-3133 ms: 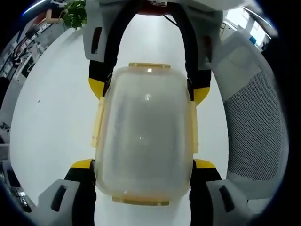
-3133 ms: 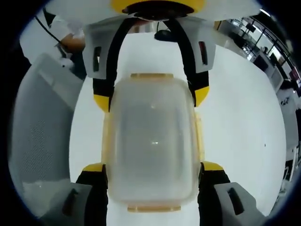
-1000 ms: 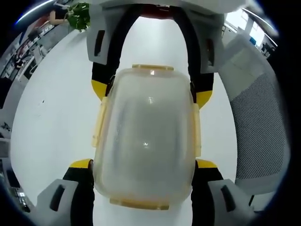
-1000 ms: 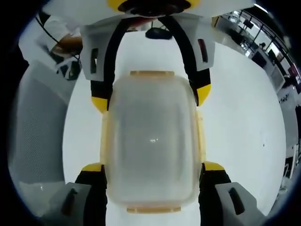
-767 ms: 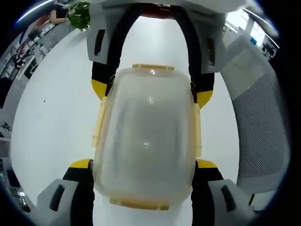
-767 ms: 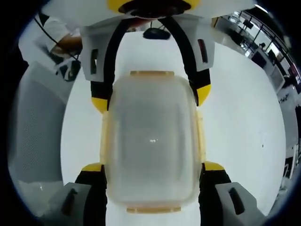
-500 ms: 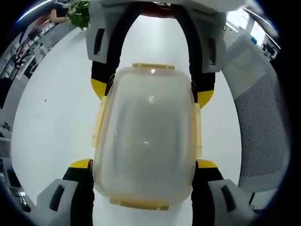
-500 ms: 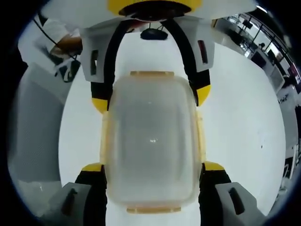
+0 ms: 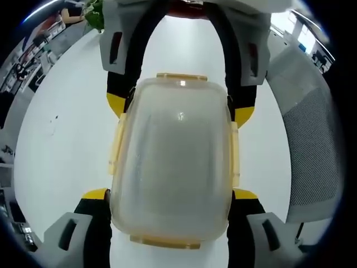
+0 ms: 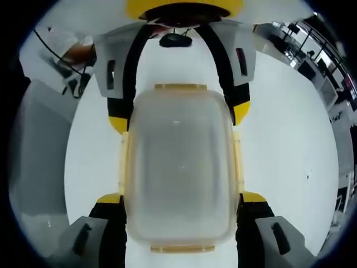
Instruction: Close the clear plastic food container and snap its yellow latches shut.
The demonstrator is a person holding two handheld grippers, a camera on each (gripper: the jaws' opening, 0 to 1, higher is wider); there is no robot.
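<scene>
The clear plastic food container [image 9: 173,162] has its lid on and lies above the white table, held between both grippers from opposite ends. Yellow latches [image 9: 117,146] run along its long sides and a latch [image 9: 181,77] sits at each short end; I cannot tell if they are snapped. My left gripper [image 9: 171,194] is shut on the near end in the left gripper view, with the right gripper [image 9: 179,109] gripping the far end. In the right gripper view the container [image 10: 178,167] sits between my right gripper [image 10: 181,197] and the left gripper [image 10: 181,114].
The white table [image 9: 61,139] spreads under the container. A grey mesh chair [image 9: 312,151] stands beside it, also seen as the chair [image 10: 33,162] in the right gripper view. A person's hand [image 10: 78,53] shows behind the far gripper. A plant [image 9: 93,11] stands far off.
The background has slid a little as both hands drifted. The container stays held the same way between both grippers.
</scene>
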